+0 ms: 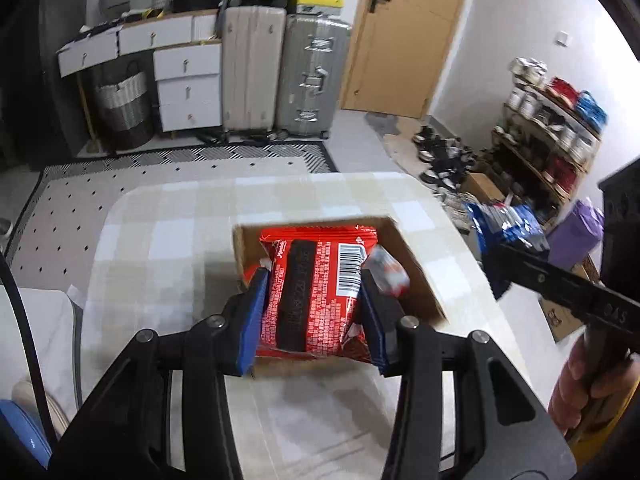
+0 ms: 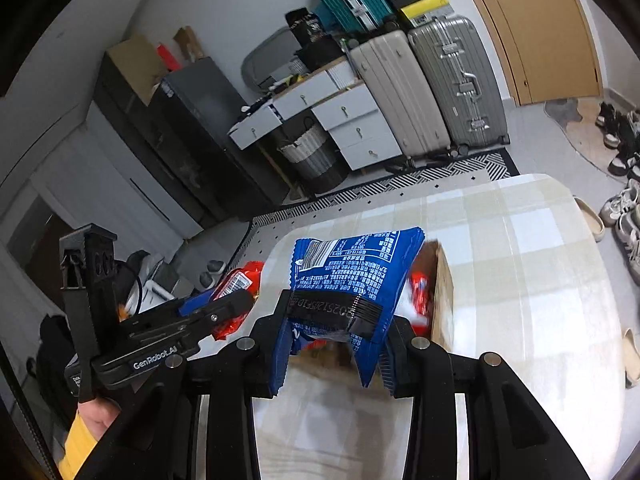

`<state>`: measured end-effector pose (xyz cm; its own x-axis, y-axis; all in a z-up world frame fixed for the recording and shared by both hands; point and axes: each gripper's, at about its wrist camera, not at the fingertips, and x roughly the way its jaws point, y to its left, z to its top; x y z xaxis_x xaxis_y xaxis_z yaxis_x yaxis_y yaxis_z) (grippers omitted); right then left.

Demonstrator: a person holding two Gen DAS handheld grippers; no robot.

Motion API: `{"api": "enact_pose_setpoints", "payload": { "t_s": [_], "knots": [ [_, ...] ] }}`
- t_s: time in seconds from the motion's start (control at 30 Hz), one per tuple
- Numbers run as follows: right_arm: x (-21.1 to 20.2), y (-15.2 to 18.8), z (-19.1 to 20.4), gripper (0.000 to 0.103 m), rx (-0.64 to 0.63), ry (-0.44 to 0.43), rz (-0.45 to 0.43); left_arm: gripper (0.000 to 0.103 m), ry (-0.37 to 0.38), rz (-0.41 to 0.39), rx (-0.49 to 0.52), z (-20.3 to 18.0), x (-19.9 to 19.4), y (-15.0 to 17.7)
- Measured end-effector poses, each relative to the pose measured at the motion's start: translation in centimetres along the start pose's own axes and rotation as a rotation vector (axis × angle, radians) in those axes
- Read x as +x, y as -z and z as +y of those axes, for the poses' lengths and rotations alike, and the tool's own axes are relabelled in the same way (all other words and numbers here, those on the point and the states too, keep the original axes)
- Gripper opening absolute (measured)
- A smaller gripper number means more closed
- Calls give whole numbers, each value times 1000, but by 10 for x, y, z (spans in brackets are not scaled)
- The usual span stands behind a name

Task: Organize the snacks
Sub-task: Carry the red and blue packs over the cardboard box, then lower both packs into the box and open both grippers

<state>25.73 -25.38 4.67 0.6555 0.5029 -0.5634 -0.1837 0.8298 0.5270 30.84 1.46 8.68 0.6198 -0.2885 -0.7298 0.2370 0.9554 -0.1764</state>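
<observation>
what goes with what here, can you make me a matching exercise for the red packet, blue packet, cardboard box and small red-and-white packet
Things:
1. red packet
2. blue packet
3. cardboard box
4. small red-and-white packet

States:
A. standing open on the checked tablecloth
B. clamped in the right gripper
C. lying inside the box
D. clamped in the left gripper

Pairs: 1-D, 2-B, 3-A, 4-C
</observation>
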Motion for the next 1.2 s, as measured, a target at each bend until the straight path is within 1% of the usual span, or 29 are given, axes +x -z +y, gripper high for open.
{"api": "enact_pose_setpoints", "payload": {
  "t_s": [0.07,0.13,0.2,0.27,0.33,0.43,0.5,0.6,0.67,0.9,0.97,1.13,1.2],
  "knots": [
    [19,-16,-4,36,12,-5,29,40,6,30,-27,6,23,-22],
    [38,-27,-8,36,22,-8,58,40,-4,62,-48,13,44,-36],
    [58,-33,-13,36,29,-11,90,40,6,77,-56,17,67,-46],
    [78,-35,-21,36,43,-5,116,40,-2,115,-48,17,94,-52],
    [94,-34,-27,36,58,-8,140,40,2,124,-41,18,109,-56],
    [112,-34,-34,36,64,-11,156,40,28,153,-28,14,133,-58],
    [121,-32,-37,36,60,-2,169,40,26,174,-10,11,146,-56],
    [134,-27,-40,36,68,10,208,40,25,210,-15,13,168,-47],
    [139,-26,-40,36,56,19,221,40,27,211,-13,14,176,-39],
    [147,-21,-46,36,91,22,254,40,27,256,-16,16,193,-19],
    [152,-20,-51,36,115,41,272,40,23,264,-13,17,195,-17],
    [155,-24,-63,36,175,39,284,40,16,301,-2,16,208,-11],
    [156,-25,-63,36,173,45,289,40,2,299,12,14,211,-12]
  ]
}}
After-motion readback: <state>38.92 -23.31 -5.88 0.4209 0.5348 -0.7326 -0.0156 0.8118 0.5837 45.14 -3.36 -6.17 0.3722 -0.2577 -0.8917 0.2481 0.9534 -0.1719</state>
